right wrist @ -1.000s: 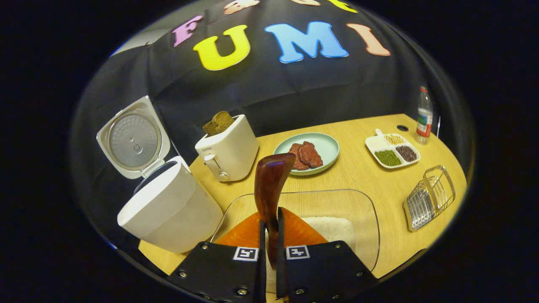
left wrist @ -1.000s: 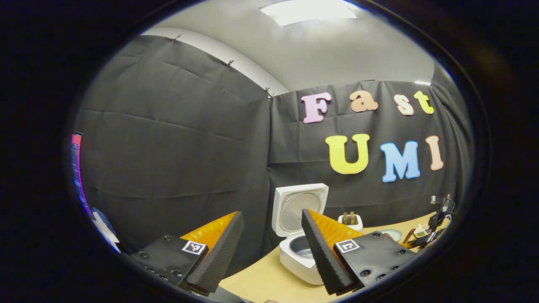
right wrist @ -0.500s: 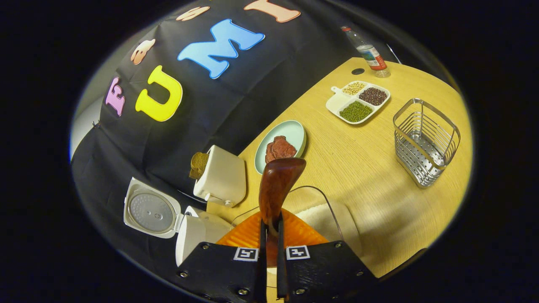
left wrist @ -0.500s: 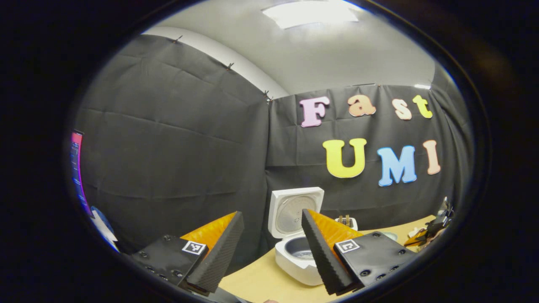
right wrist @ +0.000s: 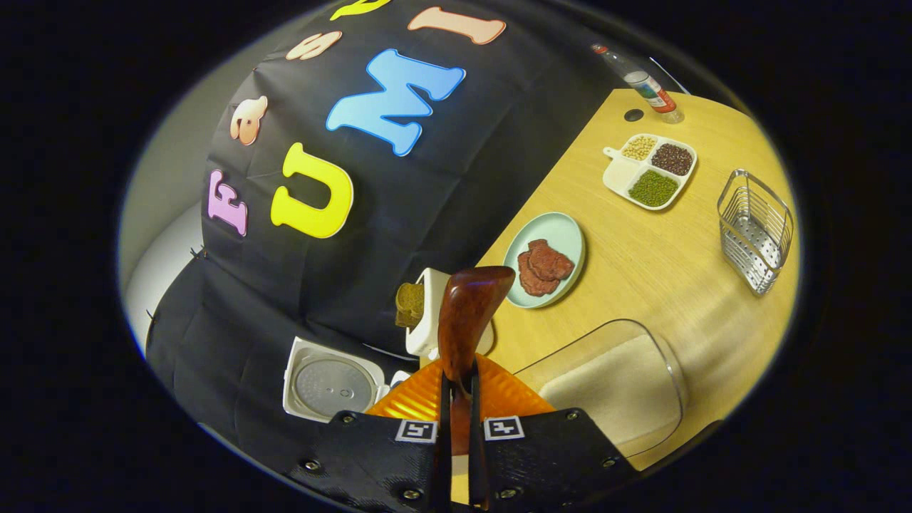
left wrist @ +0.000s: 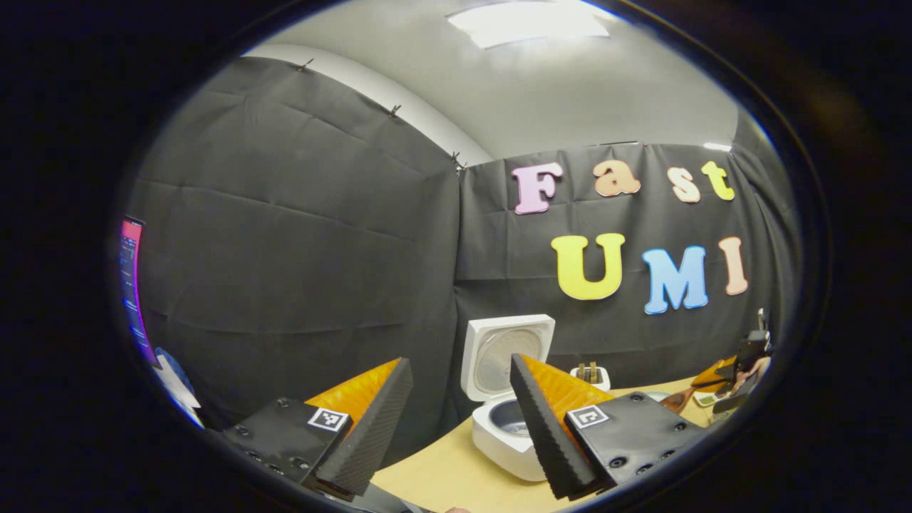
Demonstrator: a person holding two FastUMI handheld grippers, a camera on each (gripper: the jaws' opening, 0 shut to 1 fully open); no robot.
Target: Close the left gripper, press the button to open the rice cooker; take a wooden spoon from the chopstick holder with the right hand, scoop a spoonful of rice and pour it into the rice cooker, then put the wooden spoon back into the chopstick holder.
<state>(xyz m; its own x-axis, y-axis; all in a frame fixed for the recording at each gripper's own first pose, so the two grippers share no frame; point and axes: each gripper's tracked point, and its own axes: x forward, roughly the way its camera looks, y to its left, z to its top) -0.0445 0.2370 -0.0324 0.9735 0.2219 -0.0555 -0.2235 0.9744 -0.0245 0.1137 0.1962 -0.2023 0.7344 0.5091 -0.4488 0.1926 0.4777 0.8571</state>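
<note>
The white rice cooker (left wrist: 499, 434) stands open on the table, its lid (left wrist: 507, 349) raised; my left gripper (left wrist: 459, 363) hovers open in front of it, holding nothing. In the right gripper view, my right gripper (right wrist: 456, 370) is shut on the handle of the dark wooden spoon (right wrist: 467, 313), which points away over the toaster (right wrist: 427, 324). The rice cooker lid (right wrist: 328, 385) shows at lower left. A clear container of rice (right wrist: 613, 388) lies at lower right. The wire chopstick holder (right wrist: 755, 228) stands at the far right. The right gripper (left wrist: 741, 360) also appears at the right edge of the left gripper view.
A pale green plate (right wrist: 563, 231) with meat sits behind the rice container. A divided tray (right wrist: 618, 174) of beans and a bottle (right wrist: 645, 85) stand at the table's far end. The wooden table (right wrist: 655, 271) runs along the cloth wall.
My right gripper has lifted and rolled with the spoon, so the rice container has slid from under it to the lower right. My left gripper has barely moved and stays open.
</note>
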